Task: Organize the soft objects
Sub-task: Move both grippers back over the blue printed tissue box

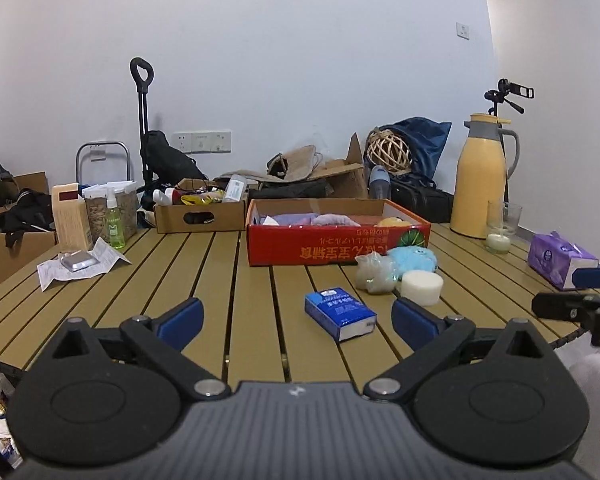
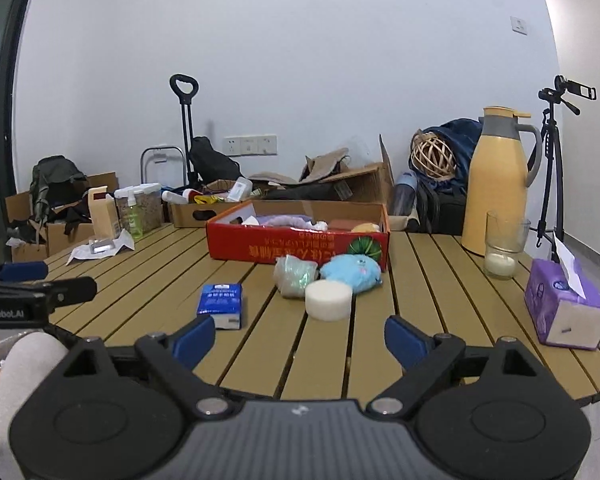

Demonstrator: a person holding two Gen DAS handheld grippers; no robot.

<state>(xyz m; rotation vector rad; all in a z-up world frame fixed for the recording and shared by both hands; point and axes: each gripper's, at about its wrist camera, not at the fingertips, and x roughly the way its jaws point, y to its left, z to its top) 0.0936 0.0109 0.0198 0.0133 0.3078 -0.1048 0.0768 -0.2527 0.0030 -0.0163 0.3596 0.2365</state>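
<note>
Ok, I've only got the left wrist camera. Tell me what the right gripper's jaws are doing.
Observer: The right gripper is open and empty. The white round sponge lies on the table ahead of it, apart from the fingers.
Operator: Now describe the top of the purple pack on my far right.
Observer: The purple tissue pack has a white tissue sticking up from its top.

Blue tissue pack (image 1: 340, 313), white sponge (image 1: 422, 287), blue plush (image 1: 412, 258), mesh pouf (image 1: 376, 272) lie nr red box (image 1: 332, 246).
</note>
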